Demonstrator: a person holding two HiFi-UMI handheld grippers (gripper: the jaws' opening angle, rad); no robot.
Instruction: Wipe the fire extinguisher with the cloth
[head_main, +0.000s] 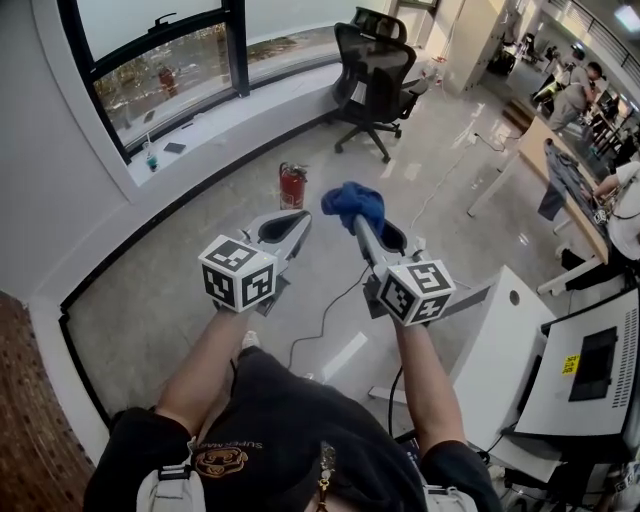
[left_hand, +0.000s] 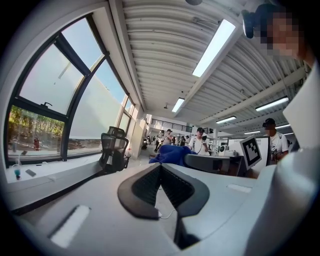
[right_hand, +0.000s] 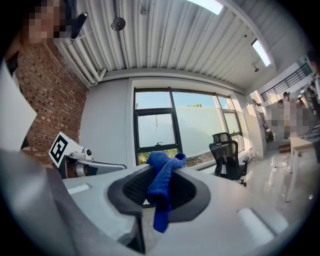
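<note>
fire extinguisher (head_main: 292, 186) on floor (head_main: 180, 280) beside window ledge (head_main: 230, 115), office chair (head_main: 375, 80) beyond

"Anything here you can read?"

"Little. At six o'clock in the head view, the dark shirt (head_main: 290, 430) has a curved print (head_main: 228, 446) starting 'SUPER'; the rest is unclear."

"The yellow sticker (head_main: 570, 364) on the white tabletop (head_main: 560, 400), at four o'clock?"

"Too small. The marker cubes (head_main: 238, 272) show only square patterns."

Left gripper (head_main: 300, 217): jaws closed together, nothing between them, pointing level.
Right gripper (head_main: 360, 225): jaws clamped on blue cloth (head_main: 352, 203), pointing level.
Arms: left forearm (head_main: 205, 365), right forearm (head_main: 425, 385) bare, stretched ahead, side by side.
</note>
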